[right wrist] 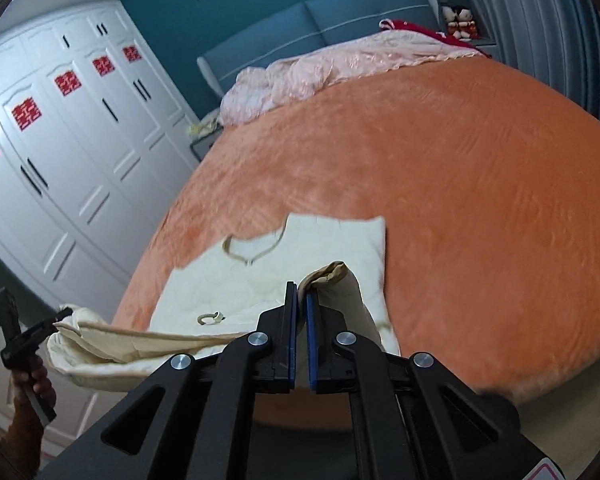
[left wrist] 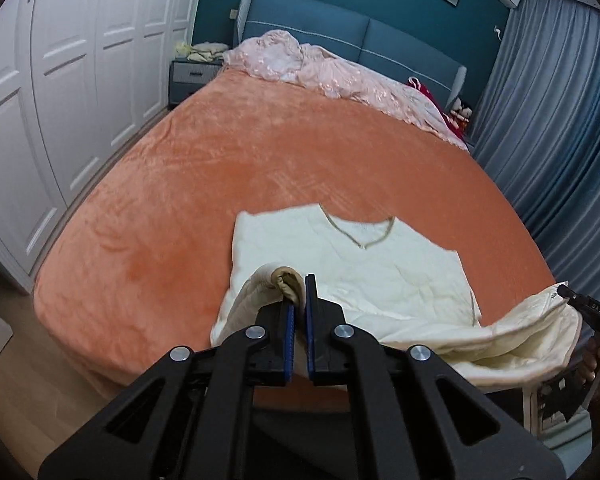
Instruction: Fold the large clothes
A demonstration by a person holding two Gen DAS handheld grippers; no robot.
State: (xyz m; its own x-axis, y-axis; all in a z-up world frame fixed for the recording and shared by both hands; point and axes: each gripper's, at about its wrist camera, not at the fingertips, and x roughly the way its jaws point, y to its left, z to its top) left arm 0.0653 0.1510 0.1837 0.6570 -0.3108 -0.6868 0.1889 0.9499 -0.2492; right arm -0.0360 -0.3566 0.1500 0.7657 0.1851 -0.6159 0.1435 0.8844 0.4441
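Bedclothes crowd the far end of the wide bed [left wrist: 204, 152] covered in orange plush: a crumpled pale pink quilt [left wrist: 340, 76] lies heaped along the padded blue headboard [left wrist: 400, 40], with a red cloth [right wrist: 412, 26] at its far corner. White panelled wardrobe doors [left wrist: 60, 80] run down one side, pleated blue-grey curtains [left wrist: 552, 128] down the other, and a small dark nightstand [left wrist: 192, 80] stands by the headboard. Nothing lies on the open plush between the quilt and the garment.

We hold a cream quilted V-neck top with tan trim [left wrist: 380, 264], which lies at the near edge of the bed, its neckline toward the headboard and its long axis running from the foot of the bed to the head. Its near hem is raised off the bed. Our left gripper [left wrist: 299, 280] has its blue-padded jaws pressed together on a bunched tan-edged corner of the hem. Our right gripper [right wrist: 301, 292] is likewise clamped on the other corner, and the hem sags slack between the two. Each tool shows in the other's view, held in a hand [right wrist: 36, 384].
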